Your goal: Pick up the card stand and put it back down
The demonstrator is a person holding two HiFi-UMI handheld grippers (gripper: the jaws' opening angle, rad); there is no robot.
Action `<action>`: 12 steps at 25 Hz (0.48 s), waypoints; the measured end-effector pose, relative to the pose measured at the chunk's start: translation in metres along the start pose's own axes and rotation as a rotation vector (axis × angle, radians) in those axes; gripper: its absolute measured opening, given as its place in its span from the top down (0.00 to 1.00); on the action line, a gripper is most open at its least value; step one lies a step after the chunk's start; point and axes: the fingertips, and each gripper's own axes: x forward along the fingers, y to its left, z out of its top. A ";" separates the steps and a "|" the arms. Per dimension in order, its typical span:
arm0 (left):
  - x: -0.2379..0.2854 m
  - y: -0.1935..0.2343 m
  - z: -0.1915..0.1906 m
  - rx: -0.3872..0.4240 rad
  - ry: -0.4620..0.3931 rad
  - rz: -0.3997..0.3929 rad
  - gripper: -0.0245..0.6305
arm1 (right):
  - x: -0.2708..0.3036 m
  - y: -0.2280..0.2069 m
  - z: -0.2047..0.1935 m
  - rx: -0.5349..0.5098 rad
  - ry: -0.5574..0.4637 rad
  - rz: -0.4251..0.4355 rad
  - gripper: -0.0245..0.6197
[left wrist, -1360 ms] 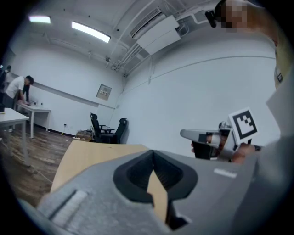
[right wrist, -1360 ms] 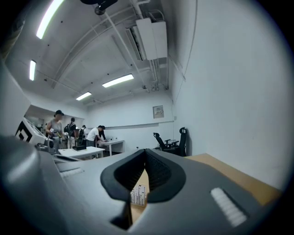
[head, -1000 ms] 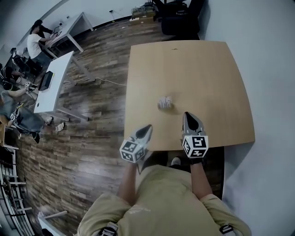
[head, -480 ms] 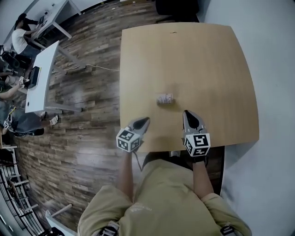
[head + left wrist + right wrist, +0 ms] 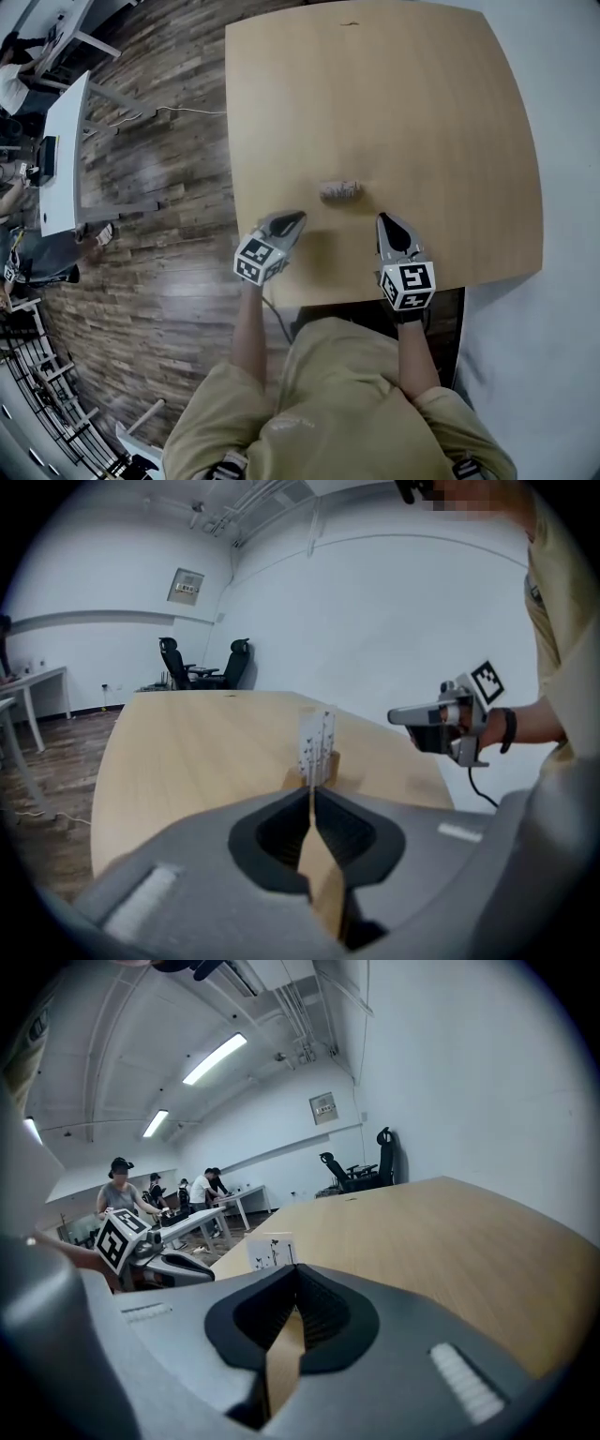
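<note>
Wood-plank flooring (image 5: 159,234) spread out to the left of us, with white desks (image 5: 61,159) standing on it and a few people seated or standing around them at the far side of the room. Pale walls closed the room in, and the left gripper view caught two dark office chairs (image 5: 173,658) beyond the far end of the table. Most of the head view was filled by the light wooden table (image 5: 422,112), its top bare except for one small thing near our edge. Below it we saw our own tan shirt (image 5: 347,403) and both forearms reaching forward. Our left gripper (image 5: 292,217) hovered over the table's near left corner, angled inward, with its marker cube (image 5: 258,261) hanging just off the edge. In its own view the jaws were all but together, only beginning to ease apart, with nothing between them. Our right gripper (image 5: 386,223) pointed straight ahead over the near edge, its marker cube (image 5: 407,283) behind it. Its jaws met at the tips and it held nothing. The card stand (image 5: 339,190) sat on the table just beyond the two sets of tips and roughly between them, touching neither. From the left gripper view we could see it upright, a white card with small dark marks set in a little wooden base.
</note>
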 end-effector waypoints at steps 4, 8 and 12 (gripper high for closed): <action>0.018 0.013 0.005 0.041 0.002 -0.046 0.88 | 0.009 -0.003 -0.013 0.029 0.035 -0.013 0.96; 0.044 0.010 0.006 0.129 0.041 -0.140 0.77 | 0.022 -0.008 -0.020 0.055 0.045 -0.019 0.96; 0.067 0.006 0.000 0.205 0.106 -0.231 0.46 | 0.031 -0.011 -0.027 0.080 0.060 -0.031 0.96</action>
